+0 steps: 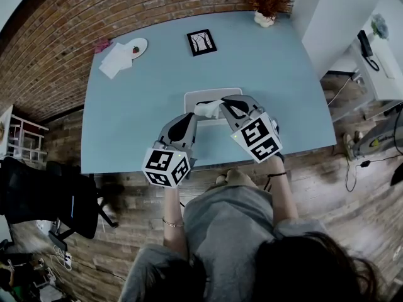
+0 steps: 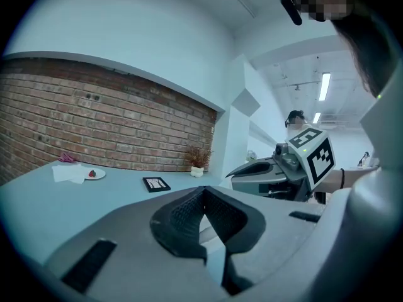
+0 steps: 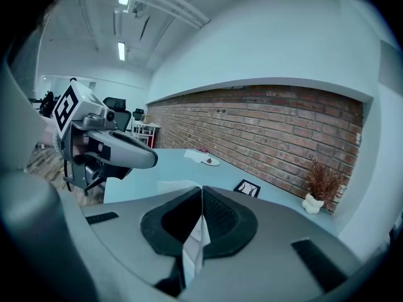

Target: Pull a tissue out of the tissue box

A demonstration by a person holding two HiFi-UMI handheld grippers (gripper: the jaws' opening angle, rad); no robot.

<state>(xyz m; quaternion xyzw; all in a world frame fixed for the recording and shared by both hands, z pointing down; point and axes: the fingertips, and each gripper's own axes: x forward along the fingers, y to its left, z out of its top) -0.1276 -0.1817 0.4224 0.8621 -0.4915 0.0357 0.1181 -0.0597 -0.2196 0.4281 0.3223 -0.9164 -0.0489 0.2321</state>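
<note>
A white tissue box (image 1: 211, 94) sits near the front edge of the light blue table (image 1: 145, 106), partly hidden behind both grippers. My right gripper (image 1: 220, 104) hovers over the box, shut on a white tissue (image 1: 207, 109) that hangs bunched from its tips. In the right gripper view the tissue (image 3: 198, 243) shows as a white strip pinched between the dark pads (image 3: 221, 219). My left gripper (image 1: 193, 117) is at the box's front left, with its jaws closed tip to tip (image 2: 203, 192) and nothing visible between them. Each gripper sees the other from the side.
At the back of the table are a black picture frame (image 1: 201, 42), a small plate with a red item (image 1: 136, 46), white napkins (image 1: 114, 61) and a potted dried plant (image 1: 265, 4). A black chair (image 1: 44, 197) stands left of the table. A brick wall runs behind.
</note>
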